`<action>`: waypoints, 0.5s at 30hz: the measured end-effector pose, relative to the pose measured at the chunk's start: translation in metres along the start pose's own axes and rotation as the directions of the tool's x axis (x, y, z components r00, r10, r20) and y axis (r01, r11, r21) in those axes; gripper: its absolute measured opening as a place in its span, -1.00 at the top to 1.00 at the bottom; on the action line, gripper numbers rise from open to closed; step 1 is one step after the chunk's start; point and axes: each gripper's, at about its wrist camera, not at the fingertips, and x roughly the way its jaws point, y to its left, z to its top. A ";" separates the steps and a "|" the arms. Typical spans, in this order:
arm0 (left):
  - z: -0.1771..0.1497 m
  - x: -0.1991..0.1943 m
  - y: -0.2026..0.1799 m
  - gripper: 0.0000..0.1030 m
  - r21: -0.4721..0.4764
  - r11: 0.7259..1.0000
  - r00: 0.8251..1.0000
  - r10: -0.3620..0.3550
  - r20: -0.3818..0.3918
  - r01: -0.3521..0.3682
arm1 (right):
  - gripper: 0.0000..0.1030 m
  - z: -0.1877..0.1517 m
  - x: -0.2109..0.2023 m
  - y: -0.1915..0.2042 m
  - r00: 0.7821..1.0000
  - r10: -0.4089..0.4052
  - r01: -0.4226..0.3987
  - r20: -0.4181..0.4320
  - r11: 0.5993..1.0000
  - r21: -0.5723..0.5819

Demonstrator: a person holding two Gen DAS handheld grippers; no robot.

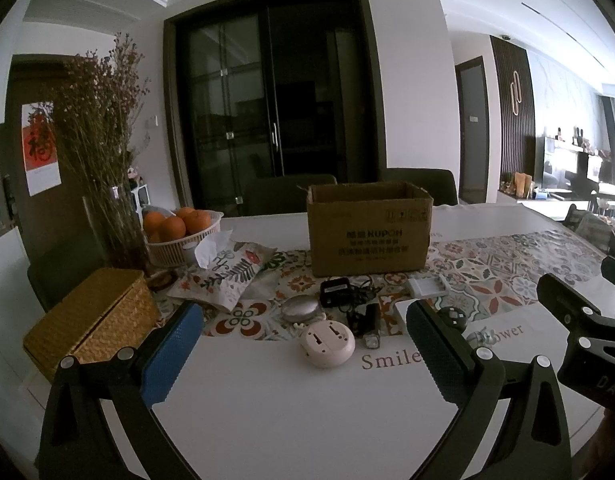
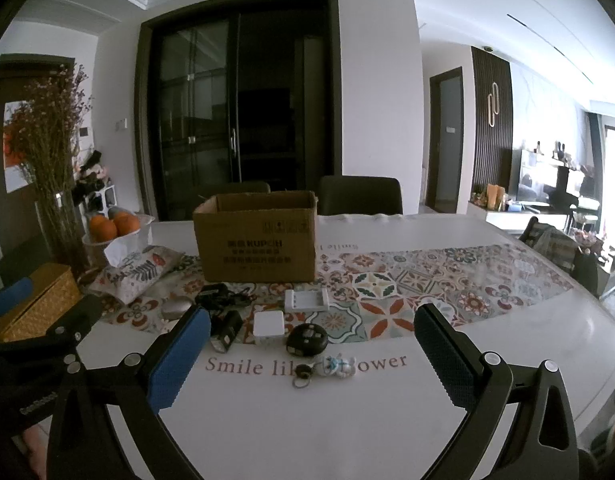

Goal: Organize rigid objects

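An open cardboard box (image 1: pixel 369 232) (image 2: pixel 257 236) stands on the patterned runner. In front of it lie small rigid items: a black adapter with cable (image 1: pixel 337 291) (image 2: pixel 213 293), a silver oval (image 1: pixel 300 308) (image 2: pixel 176 307), a round white device (image 1: pixel 327 342), a black bike light (image 1: pixel 369 326) (image 2: pixel 226 330), a white battery charger (image 1: pixel 427 285) (image 2: pixel 307 300), a white cube plug (image 2: pixel 268 327), a black round remote (image 2: pixel 306 338) (image 1: pixel 451 316) and a keyring charm (image 2: pixel 327 368). My left gripper (image 1: pixel 303 352) and right gripper (image 2: pixel 311 354) are open and empty, above the near table.
A woven box (image 1: pixel 95 320) (image 2: pixel 39 306), a floral tissue pouch (image 1: pixel 227 272) (image 2: pixel 139 268), a basket of oranges (image 1: pixel 183 232) (image 2: pixel 115 226) and a vase of dried flowers (image 1: pixel 103 152) stand at the left. Dark chairs (image 2: pixel 359 196) stand behind the table.
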 end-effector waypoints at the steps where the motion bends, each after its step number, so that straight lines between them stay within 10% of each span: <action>1: 0.000 0.000 0.000 -1.00 0.000 1.000 1.000 0.000 0.001 0.000 | -1.00 0.000 0.000 0.000 1.000 0.001 -0.001 0.000 1.000 0.001; 15: -0.001 -0.001 0.000 -1.00 0.002 1.000 1.000 0.001 0.002 -0.001 | -1.00 -0.001 0.002 0.001 1.000 0.004 -0.003 -0.006 1.000 0.004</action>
